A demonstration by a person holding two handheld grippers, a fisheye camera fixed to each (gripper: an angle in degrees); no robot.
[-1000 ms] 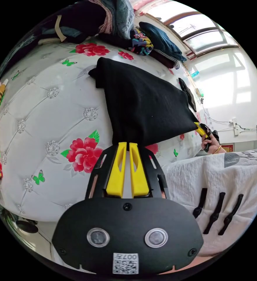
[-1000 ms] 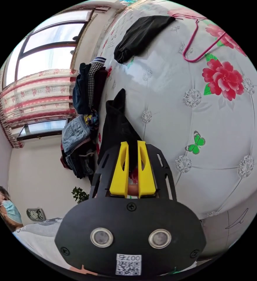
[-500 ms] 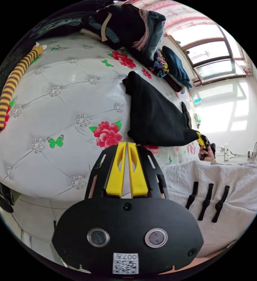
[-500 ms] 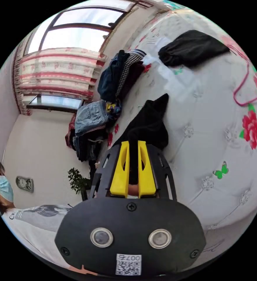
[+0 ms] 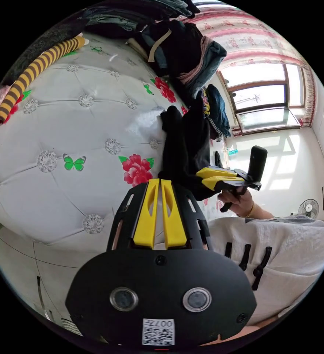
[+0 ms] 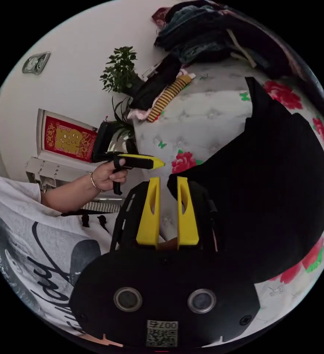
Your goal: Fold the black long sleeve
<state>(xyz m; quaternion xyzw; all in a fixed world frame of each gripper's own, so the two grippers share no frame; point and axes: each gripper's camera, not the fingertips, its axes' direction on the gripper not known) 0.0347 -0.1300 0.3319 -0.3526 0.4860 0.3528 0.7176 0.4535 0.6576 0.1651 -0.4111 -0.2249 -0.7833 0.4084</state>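
Fold under way, by my read: left gripper (image 6: 160, 162) hangs free off the bed's (image 5: 58, 147) near edge, jaws together, empty. Right gripper (image 6: 168, 180) looks clamped on a corner of the shirt (image 6: 279, 177), doubled over the bed's middle. Next it needs laying flat and squaring.

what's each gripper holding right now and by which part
The right gripper pinches the black long sleeve garment by a bunched edge at its jaw tips. The left gripper is shut, holding nothing.

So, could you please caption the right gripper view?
Right gripper at the black long sleeve; left gripper close by.
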